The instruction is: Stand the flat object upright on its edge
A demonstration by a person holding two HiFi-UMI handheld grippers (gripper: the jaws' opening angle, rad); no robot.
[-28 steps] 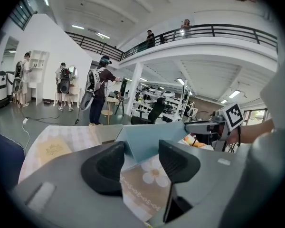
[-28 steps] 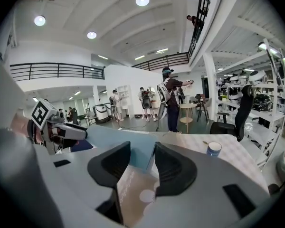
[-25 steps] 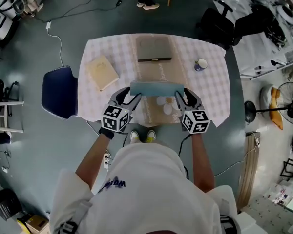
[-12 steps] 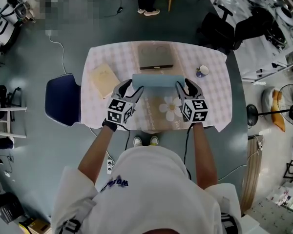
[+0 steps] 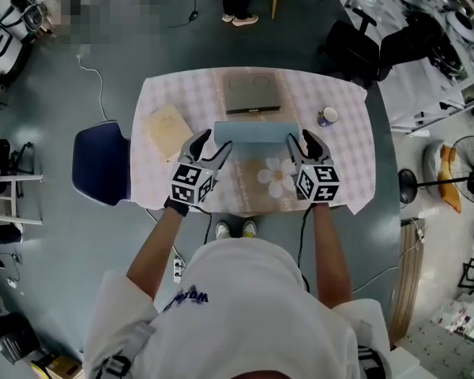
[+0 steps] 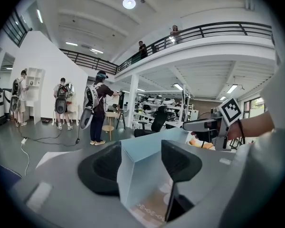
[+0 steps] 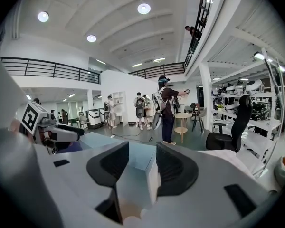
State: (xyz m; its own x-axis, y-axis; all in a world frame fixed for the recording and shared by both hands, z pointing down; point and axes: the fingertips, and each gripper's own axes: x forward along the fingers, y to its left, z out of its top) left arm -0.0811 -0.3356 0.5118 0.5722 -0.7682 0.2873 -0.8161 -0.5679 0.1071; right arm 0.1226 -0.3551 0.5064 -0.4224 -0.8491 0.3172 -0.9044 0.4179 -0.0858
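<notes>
Opening left gripper [image 5: 211, 143], slack around one end of upright blue box [image 5: 254, 131] on table [image 5: 341, 158] | opening right gripper [image 5: 301, 140], slack around other end

Pale-blue flat box [image 5: 253, 131] — standing upright on its long edge.

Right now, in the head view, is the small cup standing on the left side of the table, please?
No, the cup stands near the right edge of the table; the tan book lies at its left.
</notes>
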